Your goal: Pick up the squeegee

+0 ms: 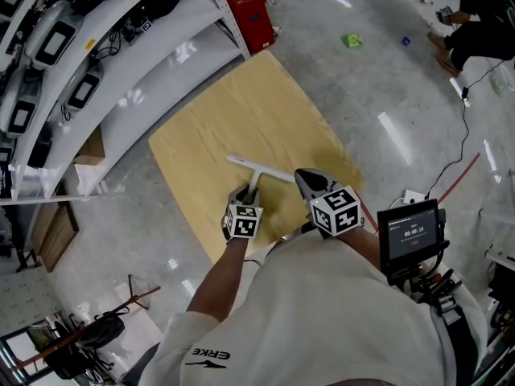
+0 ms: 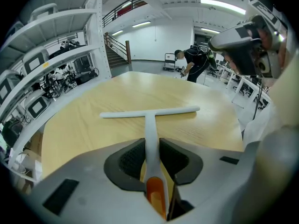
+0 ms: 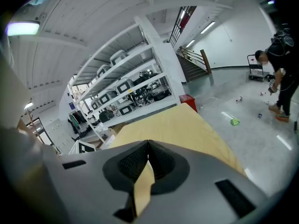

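A white T-shaped squeegee (image 1: 259,169) lies flat on the light wooden table (image 1: 241,111), blade across the far side, handle toward me. In the left gripper view its handle (image 2: 150,125), orange at the near end, runs between the dark pads, and both pads sit against its sides. My left gripper (image 1: 246,196) is therefore shut on the handle, low over the table near its front edge. Just to the right, my right gripper (image 1: 304,177) hovers beside the squeegee; its jaws (image 3: 148,143) meet with nothing between them.
White shelving racks (image 1: 80,71) with devices line the left side. A red crate (image 1: 249,14) stands beyond the table's far corner. A person (image 1: 475,22) crouches on the floor at far right, near small scattered items (image 1: 352,40). A small screen (image 1: 412,232) hangs at my right.
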`<act>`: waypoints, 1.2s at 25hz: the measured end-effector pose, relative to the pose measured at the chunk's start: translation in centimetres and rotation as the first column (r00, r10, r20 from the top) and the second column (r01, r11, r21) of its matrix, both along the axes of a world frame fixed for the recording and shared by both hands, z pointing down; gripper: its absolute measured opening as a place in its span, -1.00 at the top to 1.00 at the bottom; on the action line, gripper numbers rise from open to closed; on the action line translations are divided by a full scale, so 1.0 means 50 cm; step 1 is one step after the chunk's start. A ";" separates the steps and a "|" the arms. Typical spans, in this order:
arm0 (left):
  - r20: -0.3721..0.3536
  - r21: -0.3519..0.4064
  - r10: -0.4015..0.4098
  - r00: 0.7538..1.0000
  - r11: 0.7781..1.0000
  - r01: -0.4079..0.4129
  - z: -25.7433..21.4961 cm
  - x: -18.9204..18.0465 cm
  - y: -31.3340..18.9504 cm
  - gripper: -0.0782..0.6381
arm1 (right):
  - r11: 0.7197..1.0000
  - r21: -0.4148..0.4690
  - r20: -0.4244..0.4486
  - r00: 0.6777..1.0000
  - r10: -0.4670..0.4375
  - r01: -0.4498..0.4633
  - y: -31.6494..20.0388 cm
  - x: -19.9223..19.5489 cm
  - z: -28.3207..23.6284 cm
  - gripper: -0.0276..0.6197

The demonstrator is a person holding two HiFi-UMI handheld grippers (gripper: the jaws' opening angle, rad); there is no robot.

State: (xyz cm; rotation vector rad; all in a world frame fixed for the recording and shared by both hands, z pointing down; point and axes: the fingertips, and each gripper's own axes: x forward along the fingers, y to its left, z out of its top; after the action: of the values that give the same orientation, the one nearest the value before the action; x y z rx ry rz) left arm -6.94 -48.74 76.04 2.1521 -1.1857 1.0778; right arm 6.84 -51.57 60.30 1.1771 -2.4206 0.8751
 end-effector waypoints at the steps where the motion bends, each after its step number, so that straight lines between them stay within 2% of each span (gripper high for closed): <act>1: 0.001 0.004 -0.004 1.000 1.000 0.004 0.000 -0.002 -0.001 0.54 | 1.000 0.001 0.000 1.000 -0.002 0.002 0.000 0.000 0.000 0.90; 13: -0.025 -0.004 -0.024 0.999 1.000 0.024 -0.002 -0.004 0.010 0.55 | 1.000 0.006 -0.005 1.000 -0.011 0.011 0.000 0.004 0.002 0.90; 21: -0.045 0.044 -0.049 0.998 0.998 0.051 -0.023 0.000 0.016 0.55 | 0.999 0.003 -0.010 0.999 -0.042 0.042 0.006 -0.002 0.014 0.90; 24: -0.051 0.050 -0.072 0.996 0.996 0.075 -0.040 -0.009 0.022 0.55 | 0.998 0.005 -0.017 0.998 -0.068 0.069 0.011 -0.017 0.013 0.90; 30: -0.078 0.114 -0.132 0.988 0.984 0.141 -0.092 -0.025 0.033 0.55 | 0.995 0.012 -0.015 0.995 -0.103 0.103 0.029 -0.033 0.015 0.90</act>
State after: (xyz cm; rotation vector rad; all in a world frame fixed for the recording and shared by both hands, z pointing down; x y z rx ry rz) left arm -8.17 -47.09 71.43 2.1421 -1.3741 0.8866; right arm 5.18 -50.13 61.02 1.0483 -2.4549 0.8185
